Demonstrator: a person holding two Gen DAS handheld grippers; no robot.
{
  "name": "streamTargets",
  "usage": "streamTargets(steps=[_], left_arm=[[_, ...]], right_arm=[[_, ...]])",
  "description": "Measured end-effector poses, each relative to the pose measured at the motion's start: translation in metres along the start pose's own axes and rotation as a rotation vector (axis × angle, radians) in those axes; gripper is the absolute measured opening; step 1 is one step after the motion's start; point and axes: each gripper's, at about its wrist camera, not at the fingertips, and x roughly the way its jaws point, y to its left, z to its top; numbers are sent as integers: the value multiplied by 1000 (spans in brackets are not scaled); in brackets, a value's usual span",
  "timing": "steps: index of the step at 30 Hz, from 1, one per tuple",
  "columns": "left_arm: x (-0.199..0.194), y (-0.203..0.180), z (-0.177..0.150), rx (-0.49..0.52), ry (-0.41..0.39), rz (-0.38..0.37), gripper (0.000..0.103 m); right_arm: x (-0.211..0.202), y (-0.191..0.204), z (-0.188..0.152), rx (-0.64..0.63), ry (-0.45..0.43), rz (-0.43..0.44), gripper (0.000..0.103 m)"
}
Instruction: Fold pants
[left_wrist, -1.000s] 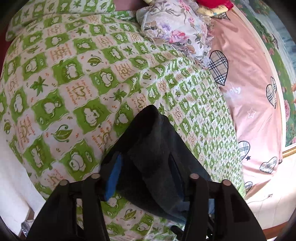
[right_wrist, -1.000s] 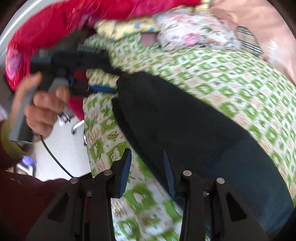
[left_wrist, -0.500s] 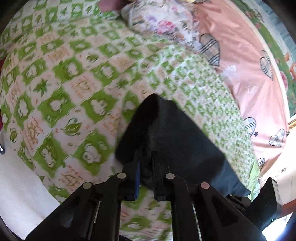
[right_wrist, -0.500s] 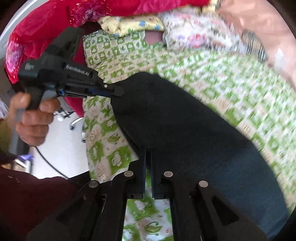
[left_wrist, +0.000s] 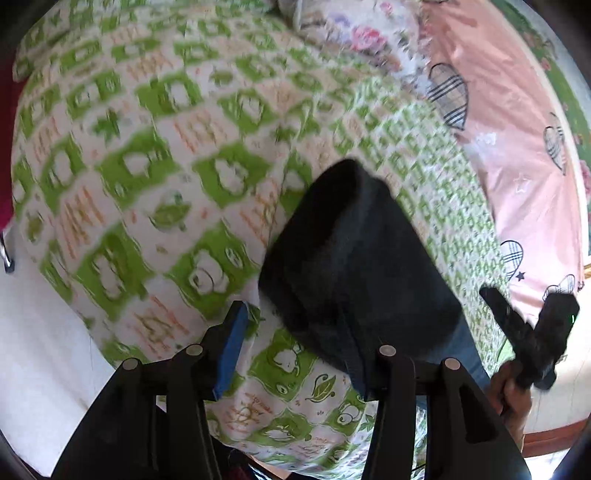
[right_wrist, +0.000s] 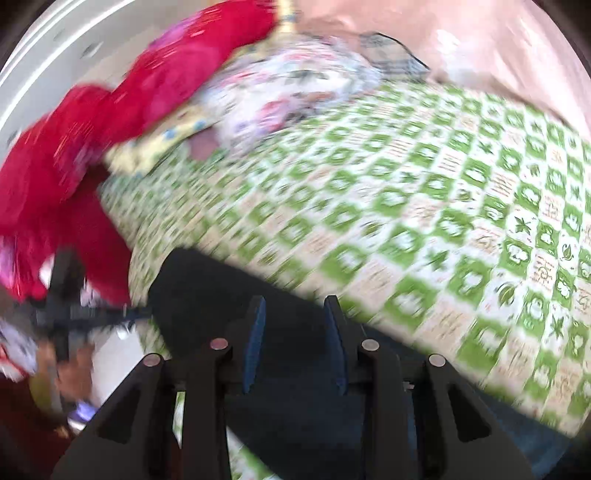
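Observation:
The dark folded pants (left_wrist: 362, 266) lie on the green-and-white patterned bedspread (left_wrist: 177, 155). My left gripper (left_wrist: 299, 350) is open at the near edge of the pants; its right finger touches the fabric and its left finger is over the bedspread. In the right wrist view the pants (right_wrist: 229, 295) lie under my right gripper (right_wrist: 295, 347), which is open just above the cloth. The right gripper also shows in the left wrist view (left_wrist: 532, 325), held in a hand at the right. The left gripper shows blurred at the left of the right wrist view (right_wrist: 74, 314).
A floral pillow (left_wrist: 354, 33) and a pink sheet with plaid hearts (left_wrist: 517, 155) lie at the far side of the bed. A red blanket (right_wrist: 110, 122) and a yellow cloth (right_wrist: 166, 144) are piled at the head. The bed edge and white floor (left_wrist: 37, 350) are at the left.
Both grippers were shut on the pants half a second ago and have opened and let go. The pants now lie flat on the bed. Both views are blurred by motion.

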Motion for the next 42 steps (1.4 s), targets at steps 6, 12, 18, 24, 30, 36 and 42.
streamTargets(steps=[6,12,18,24,30,36,42], left_arm=[[10,-1,0,9,7,26,51],[19,-6,4,32,-14,36,51],[28,-26,11,90,-78,90,45],[10,-35,12,172,-141,-9,17],[-35,-49,27,280,-300,-128,17],[-29,-43,47,326,-358,-75,17],[12,-33,50,431,-305,92,19]], right_arm=[[54,-20,7,0,181,-19,34],[70,2,-16,-154,290,-51,35],[77,11,-15,-217,357,-71,29],[54,36,-21,-288,288,-131,9],[13,59,7,-285,-11,-266,6],[42,61,19,-223,-135,-321,6],[92,48,14,-134,-83,-343,6]])
